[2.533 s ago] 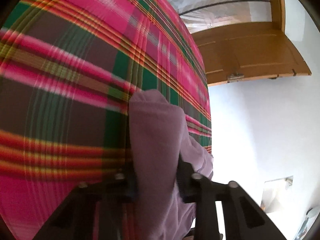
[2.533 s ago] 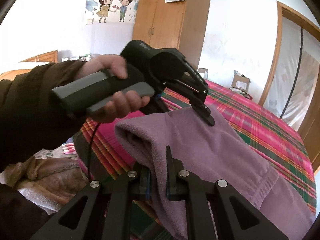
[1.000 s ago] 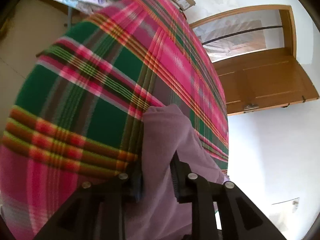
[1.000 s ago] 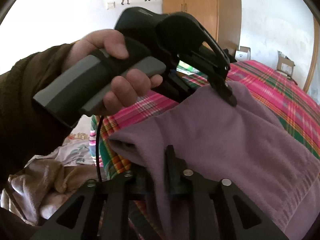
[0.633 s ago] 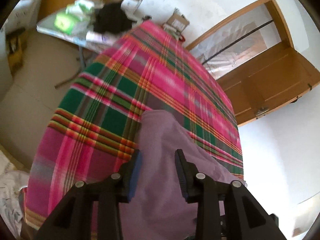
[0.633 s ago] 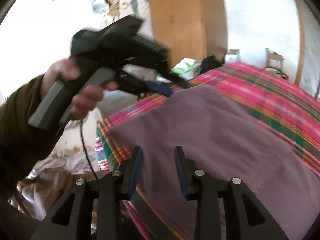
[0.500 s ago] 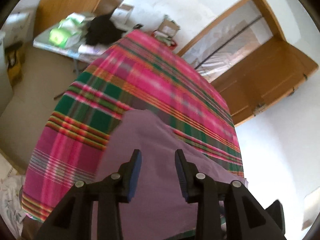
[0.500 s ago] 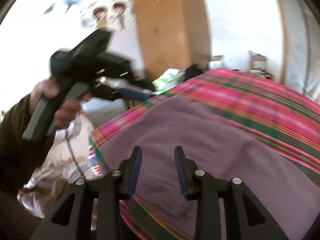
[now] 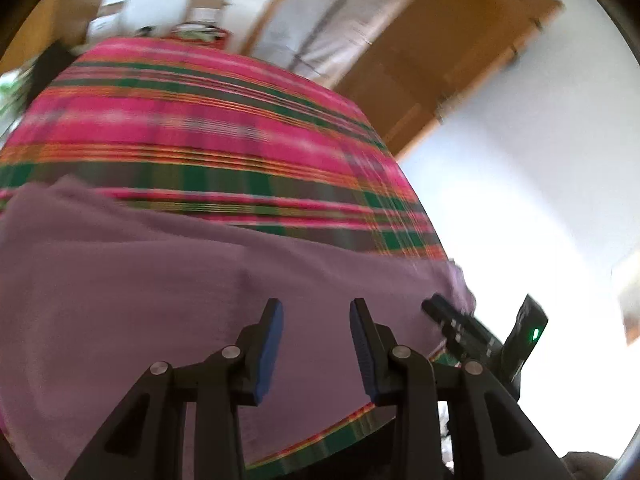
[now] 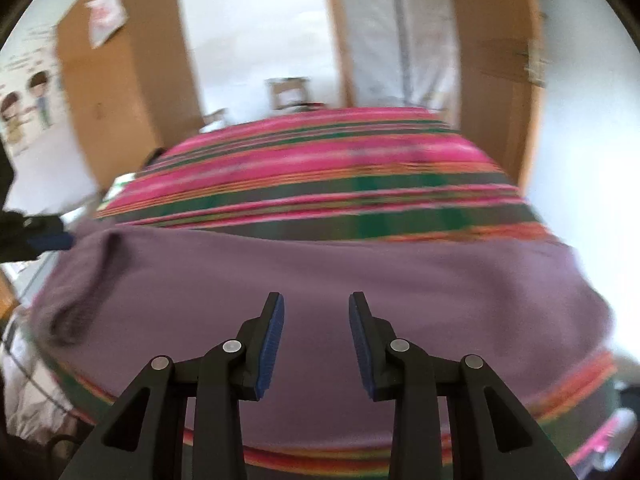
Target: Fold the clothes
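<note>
A purple fleece garment (image 9: 168, 280) lies spread flat near the front edge of the bed's pink and green plaid cover (image 9: 192, 136). It also shows in the right wrist view (image 10: 320, 272) on the same cover (image 10: 320, 176). My left gripper (image 9: 316, 312) is open and empty, just above the garment. My right gripper (image 10: 316, 304) is open and empty above the garment's middle. The right gripper also shows at the lower right of the left wrist view (image 9: 472, 328). The left gripper's tip shows at the left edge of the right wrist view (image 10: 44, 240).
A wooden door (image 9: 432, 52) and a curtained doorway (image 10: 396, 40) stand past the bed. A wooden wardrobe (image 10: 120, 72) is at the back left, with cardboard boxes (image 10: 288, 92) by the far wall. Crumpled clothes (image 10: 28, 380) lie low at the left.
Both grippers have let go of the purple garment and opened. It now lies flat on the bed. Both grippers have swung to face across the bed.
</note>
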### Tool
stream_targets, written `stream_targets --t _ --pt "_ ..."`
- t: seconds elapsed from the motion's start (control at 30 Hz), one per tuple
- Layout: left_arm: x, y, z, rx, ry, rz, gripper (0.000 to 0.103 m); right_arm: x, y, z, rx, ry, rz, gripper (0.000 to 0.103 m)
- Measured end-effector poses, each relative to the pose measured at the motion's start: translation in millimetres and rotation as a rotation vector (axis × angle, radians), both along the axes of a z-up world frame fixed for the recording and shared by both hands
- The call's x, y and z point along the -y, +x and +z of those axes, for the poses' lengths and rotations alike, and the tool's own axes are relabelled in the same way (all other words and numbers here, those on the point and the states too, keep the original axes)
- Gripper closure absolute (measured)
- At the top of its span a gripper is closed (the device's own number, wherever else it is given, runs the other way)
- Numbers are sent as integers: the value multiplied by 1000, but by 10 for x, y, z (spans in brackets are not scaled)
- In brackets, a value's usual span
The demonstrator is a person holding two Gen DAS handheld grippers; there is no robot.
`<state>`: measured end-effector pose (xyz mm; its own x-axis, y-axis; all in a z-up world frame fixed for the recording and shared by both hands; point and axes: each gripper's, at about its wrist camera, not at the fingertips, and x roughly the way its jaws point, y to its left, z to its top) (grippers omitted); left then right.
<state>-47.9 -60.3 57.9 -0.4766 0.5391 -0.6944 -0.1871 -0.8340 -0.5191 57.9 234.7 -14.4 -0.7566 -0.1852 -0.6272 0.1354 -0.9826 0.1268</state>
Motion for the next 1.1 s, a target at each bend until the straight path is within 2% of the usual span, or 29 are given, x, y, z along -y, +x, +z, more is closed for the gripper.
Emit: stream_targets --t 0.2,0.37,0.6,0.73,0.9,1.0,1.1 --pt "-498 -144 -176 1 -65 -74 68 -483 58 -128 27 50 -111 69" --pt "-683 -239 -301 30 -53 -125 68 -716 133 -145 4 119 -175 72" --pt "-812 -324 -363 36 -54 -149 68 -1105 170 -151 -3 147 -283 72" --pt "-934 -351 -413 46 -53 -184 68 -1346 198 -113 6 103 -346 71" --pt "-1065 -387 -455 56 -38 -209 68 -1423 224 -62 -1 149 -382 69" --pt "-1163 -403 -460 50 -34 -229 68 -1485 261 -48 2 124 -416 69" --pt "-1249 -440 -476 59 -29 -249 68 -1593 349 -70 6 42 -425 67"
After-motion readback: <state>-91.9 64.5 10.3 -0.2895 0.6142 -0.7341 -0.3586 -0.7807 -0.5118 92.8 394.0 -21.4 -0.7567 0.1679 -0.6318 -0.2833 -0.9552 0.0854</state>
